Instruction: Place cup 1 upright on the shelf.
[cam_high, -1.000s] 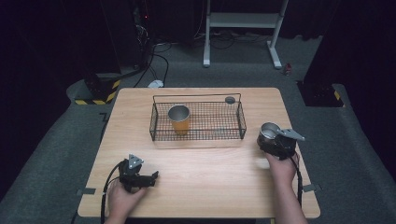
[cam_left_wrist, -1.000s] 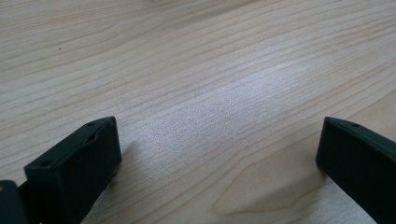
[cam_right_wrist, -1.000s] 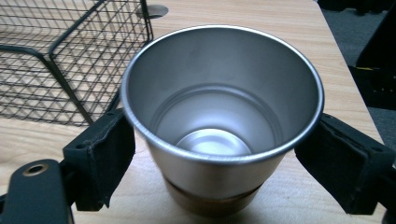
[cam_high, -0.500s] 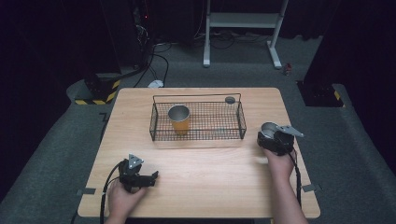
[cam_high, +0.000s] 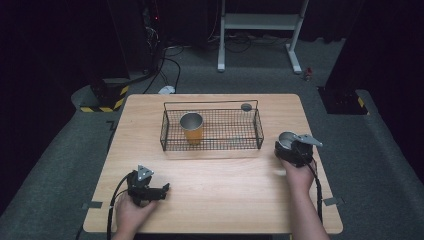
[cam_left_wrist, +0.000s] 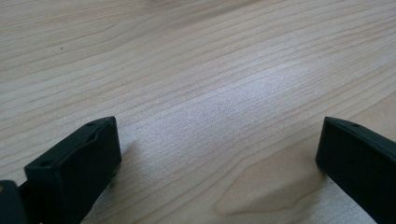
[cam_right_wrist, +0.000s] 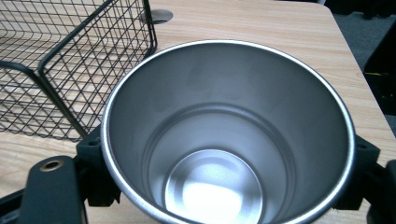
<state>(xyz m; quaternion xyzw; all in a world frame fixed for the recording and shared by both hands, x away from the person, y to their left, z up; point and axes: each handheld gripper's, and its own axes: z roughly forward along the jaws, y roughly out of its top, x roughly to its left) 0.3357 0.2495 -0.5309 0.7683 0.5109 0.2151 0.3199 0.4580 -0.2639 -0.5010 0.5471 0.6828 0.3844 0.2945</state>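
A steel cup (cam_right_wrist: 224, 140) stands upright and empty between the jaws of my right gripper (cam_high: 292, 148), which is shut on it just right of the black wire basket (cam_high: 212, 146). That cup (cam_high: 287, 140) shows as a small silver rim in the high view. Inside the basket's left half stands an orange cup (cam_high: 191, 127) with a steel inside. My left gripper (cam_high: 157, 191) rests low over the table's front left, jaws wide open with bare wood between them (cam_left_wrist: 219, 135).
The wooden table (cam_high: 215, 200) has a round grommet hole (cam_high: 246, 106) behind the basket. The basket's corner (cam_right_wrist: 46, 79) stands close on the left of the held cup. Dark floor, cables and a white stand lie beyond the table.
The right gripper with the steel cup has shifted slightly left and up toward the basket's right end. The left gripper has stayed put.
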